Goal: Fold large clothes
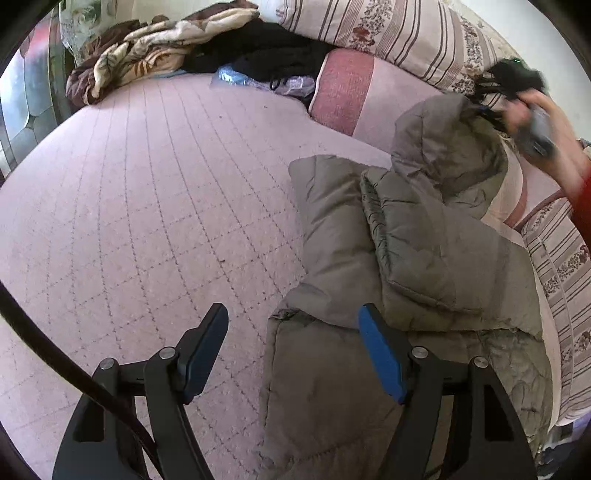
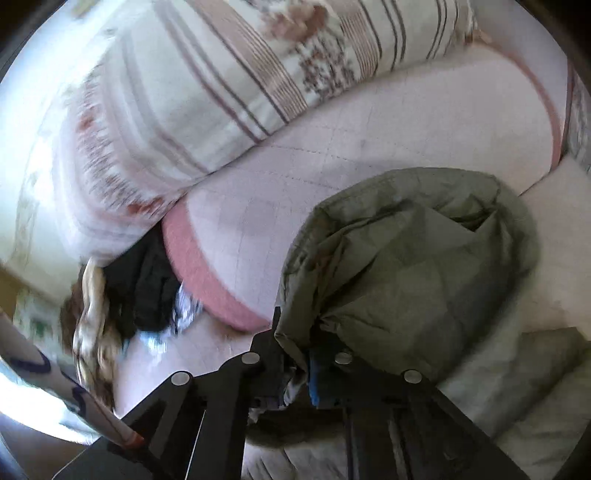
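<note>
A grey-olive puffer jacket [image 1: 424, 258] lies on the pink quilted bed [image 1: 147, 203], partly folded, with its hood [image 1: 443, 147] at the far end. My left gripper [image 1: 291, 314] is open over the jacket's near left edge, one finger above the bedspread and the other above the fabric, with nothing held. In the right wrist view, my right gripper [image 2: 295, 354] is shut on the rim of the hood [image 2: 406, 258], with cloth bunched between its fingers. The left wrist view shows that gripper blurred in a person's hand [image 1: 532, 122] at the hood's far side.
Striped floral pillows [image 1: 388, 33] and a pink bolster [image 1: 343, 88] line the far side. A brown and cream blanket [image 1: 147, 51], black clothes [image 1: 266, 48] and a plastic bag [image 1: 258, 81] lie at the back. A black cable [image 1: 55, 354] crosses the lower left.
</note>
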A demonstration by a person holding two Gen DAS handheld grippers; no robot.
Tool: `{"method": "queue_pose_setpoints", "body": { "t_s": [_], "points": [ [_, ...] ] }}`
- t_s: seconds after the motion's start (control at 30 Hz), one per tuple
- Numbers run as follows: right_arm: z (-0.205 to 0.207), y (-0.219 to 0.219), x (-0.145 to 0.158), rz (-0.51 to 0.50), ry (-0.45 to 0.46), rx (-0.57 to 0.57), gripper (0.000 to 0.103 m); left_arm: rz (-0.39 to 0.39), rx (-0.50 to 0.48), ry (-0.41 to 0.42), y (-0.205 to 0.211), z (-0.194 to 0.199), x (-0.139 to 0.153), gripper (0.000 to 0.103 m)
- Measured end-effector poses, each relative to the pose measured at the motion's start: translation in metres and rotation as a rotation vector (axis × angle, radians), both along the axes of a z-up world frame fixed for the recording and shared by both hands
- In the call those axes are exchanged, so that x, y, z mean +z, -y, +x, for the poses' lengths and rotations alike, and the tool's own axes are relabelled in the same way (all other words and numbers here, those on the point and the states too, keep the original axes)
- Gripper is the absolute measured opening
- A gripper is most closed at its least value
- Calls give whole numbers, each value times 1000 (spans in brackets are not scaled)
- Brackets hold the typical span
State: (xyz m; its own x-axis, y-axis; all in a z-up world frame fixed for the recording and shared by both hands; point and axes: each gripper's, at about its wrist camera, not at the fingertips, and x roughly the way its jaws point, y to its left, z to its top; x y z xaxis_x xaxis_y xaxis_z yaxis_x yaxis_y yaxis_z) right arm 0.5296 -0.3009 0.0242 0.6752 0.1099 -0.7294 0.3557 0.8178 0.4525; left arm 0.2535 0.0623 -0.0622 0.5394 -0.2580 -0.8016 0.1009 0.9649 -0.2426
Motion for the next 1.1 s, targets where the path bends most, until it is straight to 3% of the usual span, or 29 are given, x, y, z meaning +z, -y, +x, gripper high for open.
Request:
{"method": "queue_pose_setpoints", "body": {
  "t_s": [0.17,0.3,0.4,0.5,0.6,0.77,0.9,0.97,1.03,1.1],
  "points": [
    [-111,-16,19,-24,39,96,8,-29,18,0,-10,-7,5,72],
    [-209,-31,16,-22,46,162,7,-73,54,-16,-24,-13,5,72],
    [-277,-48,1,-14,40,198,7,-105,79,-24,-36,-22,7,72],
    [-335,-65,-34,42,14,224,7,-127,120,-20,-49,-29,7,72],
    [-347,-77,-86,56,-62,205,7,-128,144,-26,-56,-31,4,72],
    [-306,-69,-153,51,-156,109,7,-89,166,-38,-57,-31,-3,72],
    [-294,-66,-163,47,-159,105,13,-88,158,-34,-53,-31,-1,72],
    [-300,-64,-154,37,-147,115,27,-77,147,-24,-49,-32,1,72],
    [-314,-60,-138,13,-124,136,59,-62,140,-15,-45,-33,2,72],
    [-332,-57,-122,-10,-107,143,65,-53,132,-9,-42,-34,3,72]
  ]
}}
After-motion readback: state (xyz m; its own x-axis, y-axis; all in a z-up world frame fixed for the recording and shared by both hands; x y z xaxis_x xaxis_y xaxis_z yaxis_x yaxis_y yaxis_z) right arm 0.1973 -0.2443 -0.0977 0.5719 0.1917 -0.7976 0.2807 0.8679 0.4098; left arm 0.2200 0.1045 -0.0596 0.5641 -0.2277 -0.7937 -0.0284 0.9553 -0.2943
